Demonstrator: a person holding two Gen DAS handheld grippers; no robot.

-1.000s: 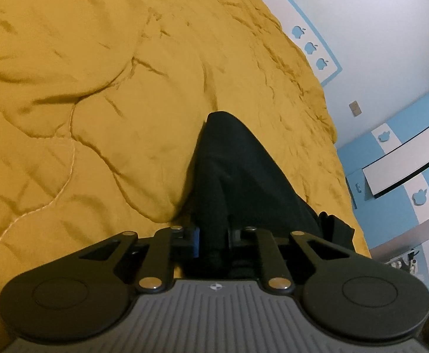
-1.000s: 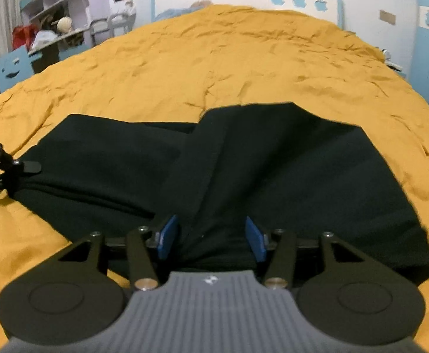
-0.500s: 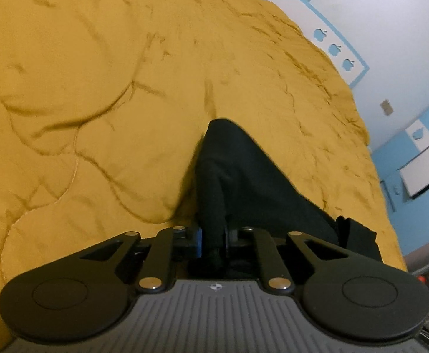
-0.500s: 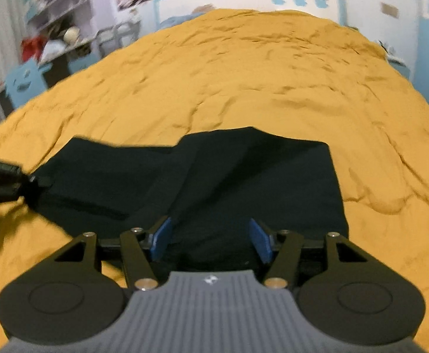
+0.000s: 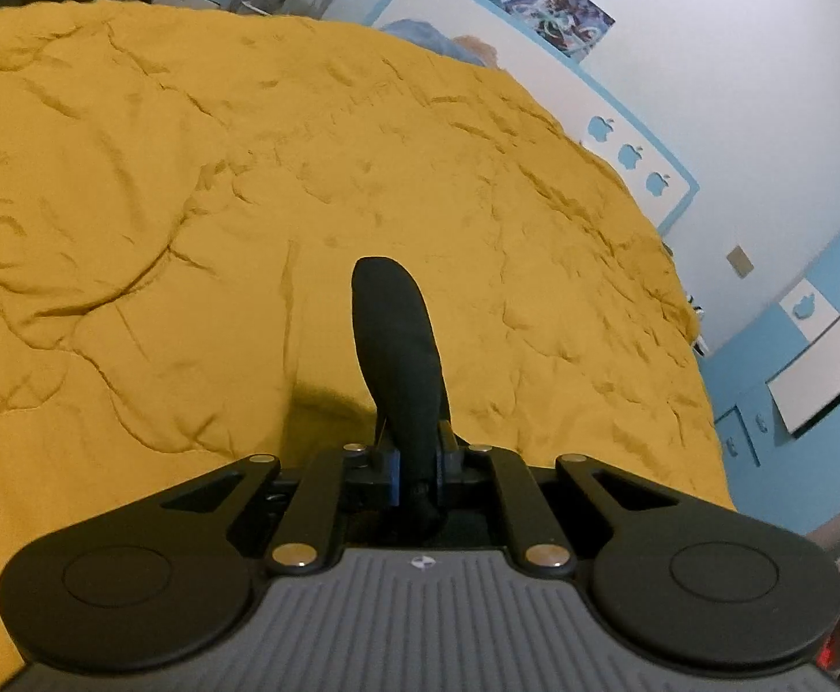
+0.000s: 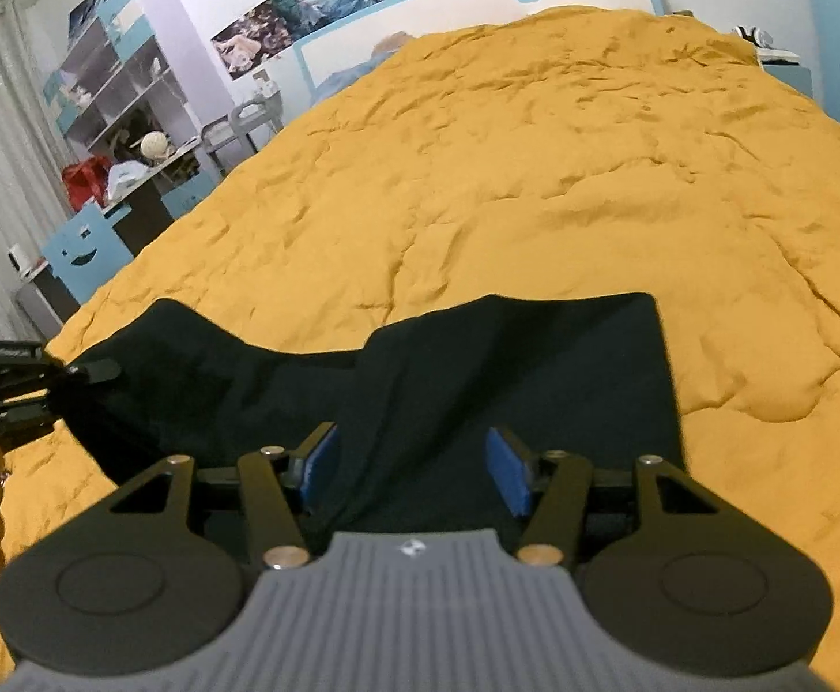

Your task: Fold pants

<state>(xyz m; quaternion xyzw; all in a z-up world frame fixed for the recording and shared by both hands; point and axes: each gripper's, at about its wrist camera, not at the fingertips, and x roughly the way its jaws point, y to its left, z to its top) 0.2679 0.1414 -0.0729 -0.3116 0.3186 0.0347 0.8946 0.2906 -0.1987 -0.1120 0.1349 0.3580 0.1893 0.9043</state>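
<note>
The black pants (image 6: pixel 477 369) lie partly folded on the yellow quilt (image 6: pixel 535 173). My left gripper (image 5: pixel 418 461) is shut on one end of the pants (image 5: pixel 396 346), which stand up as a narrow black strip between its jaws. It also shows at the left edge of the right wrist view (image 6: pixel 74 372), lifting that end a little. My right gripper (image 6: pixel 414 467) is open, its blue pads (image 6: pixel 506 470) on either side of a ridge of the black cloth. The cloth under the right gripper's body is hidden.
The yellow quilt (image 5: pixel 189 202) covers the whole bed. A white and blue headboard (image 6: pixel 477 6) is at the far end. Shelves and a cluttered desk (image 6: pixel 125 132) stand to the left of the bed. Blue cabinets (image 5: pixel 794 392) stand to the right.
My left gripper has lifted and pulled its end of the pants, so the strip looks narrower and tauter. The pants have slid toward the right gripper. The right jaws stay open.
</note>
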